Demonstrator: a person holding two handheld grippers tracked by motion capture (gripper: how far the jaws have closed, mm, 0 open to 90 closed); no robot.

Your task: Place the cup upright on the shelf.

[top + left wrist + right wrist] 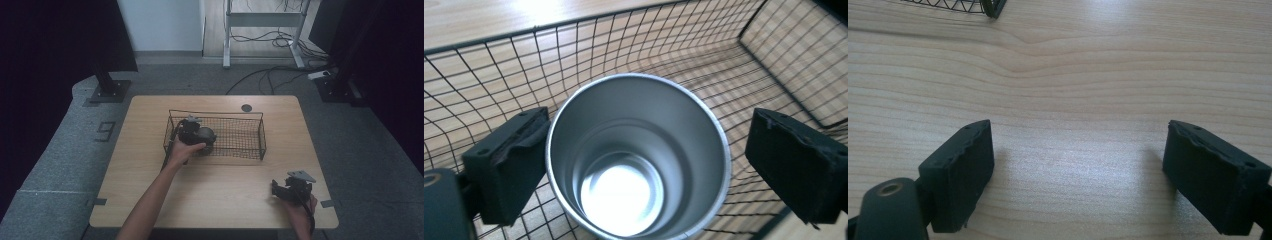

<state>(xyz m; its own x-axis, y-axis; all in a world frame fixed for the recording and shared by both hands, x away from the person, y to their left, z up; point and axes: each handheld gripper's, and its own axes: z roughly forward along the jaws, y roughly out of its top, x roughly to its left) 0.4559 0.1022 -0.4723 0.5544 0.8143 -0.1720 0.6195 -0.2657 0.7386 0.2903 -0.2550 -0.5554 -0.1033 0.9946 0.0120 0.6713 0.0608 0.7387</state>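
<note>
A metal cup (pixel 639 115) stands upright inside the black wire basket (pixel 589 45), its open mouth facing the camera. My left gripper (pixel 650 135) straddles the cup with its jaws apart: the left pad (pixel 509 160) sits against the rim, while the right pad (pixel 794 160) stands clear of it with a gap. In the high view the left gripper (pixel 196 134) reaches into the left end of the basket (pixel 250 116). At the table's front right, my right gripper (pixel 281 190) (pixel 1078 150) rests open over bare wood, nothing between its fingers.
The wooden table (pixel 225 195) has a small round grommet (pixel 246 107) behind the basket. A corner of the basket (pixel 988 7) shows at the top of the right gripper view. Stands and cables lie on the floor beyond the table.
</note>
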